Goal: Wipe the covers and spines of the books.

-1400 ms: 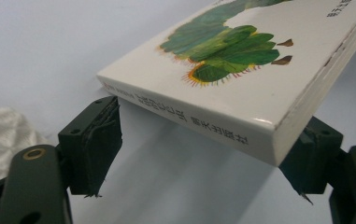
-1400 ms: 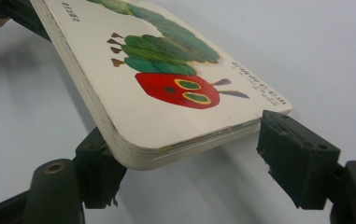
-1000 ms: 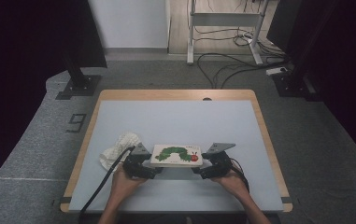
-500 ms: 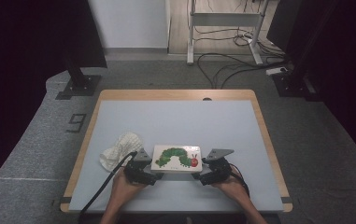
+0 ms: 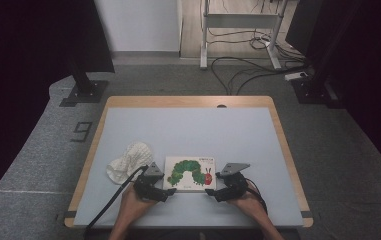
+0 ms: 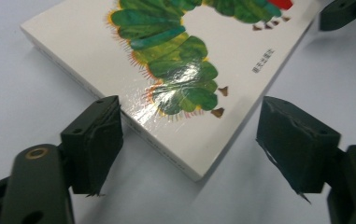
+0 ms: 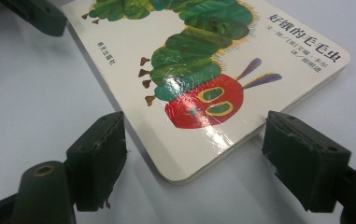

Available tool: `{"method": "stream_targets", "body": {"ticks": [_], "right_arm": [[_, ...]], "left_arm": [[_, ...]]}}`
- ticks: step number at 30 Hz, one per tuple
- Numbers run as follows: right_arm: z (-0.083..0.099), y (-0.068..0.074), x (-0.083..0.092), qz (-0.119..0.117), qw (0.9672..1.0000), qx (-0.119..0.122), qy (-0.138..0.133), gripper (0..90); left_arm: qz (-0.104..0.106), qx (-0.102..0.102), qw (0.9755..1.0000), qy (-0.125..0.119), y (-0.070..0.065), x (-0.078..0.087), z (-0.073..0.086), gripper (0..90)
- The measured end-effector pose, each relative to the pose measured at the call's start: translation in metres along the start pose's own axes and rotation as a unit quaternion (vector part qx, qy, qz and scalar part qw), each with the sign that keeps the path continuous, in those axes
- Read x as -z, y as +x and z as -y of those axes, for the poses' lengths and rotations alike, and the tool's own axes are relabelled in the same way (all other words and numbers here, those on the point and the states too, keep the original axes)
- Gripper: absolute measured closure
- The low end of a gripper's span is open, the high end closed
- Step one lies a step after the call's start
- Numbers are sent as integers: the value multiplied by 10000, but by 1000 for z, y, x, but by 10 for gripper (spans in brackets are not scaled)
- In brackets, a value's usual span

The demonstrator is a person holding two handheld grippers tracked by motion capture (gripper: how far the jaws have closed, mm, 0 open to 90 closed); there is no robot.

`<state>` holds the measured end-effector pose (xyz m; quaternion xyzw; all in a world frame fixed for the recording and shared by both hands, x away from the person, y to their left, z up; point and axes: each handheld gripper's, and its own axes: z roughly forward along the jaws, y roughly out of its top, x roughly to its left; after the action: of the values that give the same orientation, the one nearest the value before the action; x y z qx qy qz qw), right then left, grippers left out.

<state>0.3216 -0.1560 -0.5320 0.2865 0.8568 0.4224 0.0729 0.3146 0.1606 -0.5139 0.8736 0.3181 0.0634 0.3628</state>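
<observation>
Picture book [image 5: 190,173] with green caterpillar cover lies flat on the table [image 5: 188,130], near its front edge, about midway along. Left hand-held gripper [image 5: 165,191] at the book's near left corner, jaws released, the corner between them. Right hand-held gripper [image 5: 209,192] likewise at the near right corner, jaws apart. Crumpled white cloth [image 5: 128,161] just left of the book.

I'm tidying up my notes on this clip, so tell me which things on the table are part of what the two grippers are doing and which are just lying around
In the job:
- picture book with the green caterpillar cover, flat on the table
- left gripper, jaws open at the book's near left corner
- right gripper, jaws open at its near right corner

Just lying about:
- white crumpled cloth, left of the book
</observation>
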Motion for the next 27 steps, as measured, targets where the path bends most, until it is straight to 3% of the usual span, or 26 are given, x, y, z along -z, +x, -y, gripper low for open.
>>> {"method": "stream_targets", "body": {"ticks": [2, 5, 7, 12, 27], "right_arm": [[0, 1, 0, 20, 10000, 57, 38, 212], [0, 3, -1, 96, 9998, 138, 60, 218], [0, 5, -1, 208, 9994, 266, 107, 259], [0, 8, -1, 348, 9985, 385, 165, 281], [-12, -12, -10, 566, 9979, 292, 129, 356]], "left_arm": [[-150, -85, 9998, 96, -2, 1, 1, 238], [-165, -179, 9994, 226, -3, -1, 4, 251], [-292, -272, 9989, 242, -5, 0, 5, 292], [-331, -355, 9984, 293, -6, 2, 6, 356], [-390, -220, 9987, 257, 20, -10, -11, 390]]}}
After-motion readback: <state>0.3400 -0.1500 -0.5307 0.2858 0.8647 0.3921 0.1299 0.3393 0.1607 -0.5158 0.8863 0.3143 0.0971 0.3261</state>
